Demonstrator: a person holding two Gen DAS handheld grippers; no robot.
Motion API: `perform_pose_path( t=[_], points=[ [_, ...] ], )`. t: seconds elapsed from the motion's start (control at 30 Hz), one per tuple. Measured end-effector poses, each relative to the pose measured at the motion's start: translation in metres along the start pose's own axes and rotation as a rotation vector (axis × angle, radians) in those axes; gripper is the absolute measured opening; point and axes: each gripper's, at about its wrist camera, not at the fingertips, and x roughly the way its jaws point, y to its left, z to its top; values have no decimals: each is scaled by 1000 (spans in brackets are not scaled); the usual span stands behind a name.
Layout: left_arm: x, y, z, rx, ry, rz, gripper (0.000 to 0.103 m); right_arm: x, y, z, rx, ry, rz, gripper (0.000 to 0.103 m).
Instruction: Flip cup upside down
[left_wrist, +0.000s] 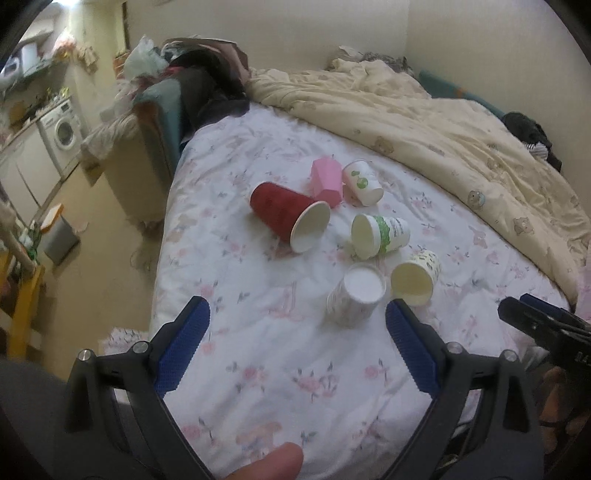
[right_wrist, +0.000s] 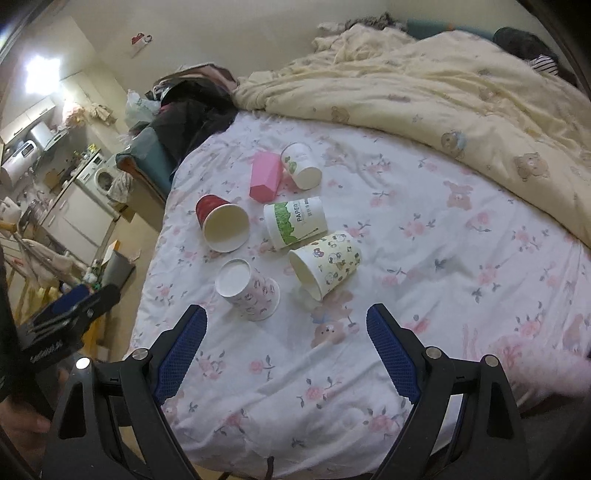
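Six cups clustered on a floral sheet (right_wrist: 424, 258), mid-bed. Nearest the grippers, a white patterned cup (right_wrist: 249, 291) (left_wrist: 356, 297) already base-up, rim down on the sheet, tilted a little. Just to its right, a cartoon cup (right_wrist: 327, 264) (left_wrist: 417, 277) on its side, mouth toward the cameras. Behind these, a green-print cup (right_wrist: 295, 221) (left_wrist: 380, 234) marked PAPER, also on its side, close beside the cartoon cup. Left of that, a red cup (right_wrist: 221, 225) (left_wrist: 290, 216) lying down, white inside showing, mouth toward the near edge. Farther back, a pink cup (right_wrist: 264, 177) (left_wrist: 327, 181), faceted, tipped over, and just beside it a small white cup (right_wrist: 301, 166) (left_wrist: 364, 182) with green spots, lying mouth forward; whether those two touch, cannot tell. Left gripper (left_wrist: 297, 319) held above the near part of the sheet, blue pads spread wide, nothing between them, white patterned cup just ahead of the right-hand pad. Right gripper (right_wrist: 286, 325) likewise spread wide and holding nothing, short of the same cup. Cream quilt (right_wrist: 443, 85) bunched along the far side of the bed. Off the left edge, dark clothes (right_wrist: 192, 110) heaped at the bed's corner and a washing machine (left_wrist: 61, 131) by the wall.
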Motion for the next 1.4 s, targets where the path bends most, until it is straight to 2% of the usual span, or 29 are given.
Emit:
perform_pose_path(
  t=[0.13, 0.37, 0.63, 1.4],
  points=[
    [-6, 5, -17, 1, -44, 36, 102, 4, 13, -13, -52, -12, -31, 91],
    [10, 8, -18, -23, -20, 50, 102, 21, 21, -15, -88, -16, -80, 91],
    [16, 8, -21, -36, 8, 51, 102, 24, 25, -18, -102, -8, -75, 91],
    [15, 3, -19, -31, -1, 52, 102, 25, 22, -17, -82, -3, -57, 91]
  ],
)
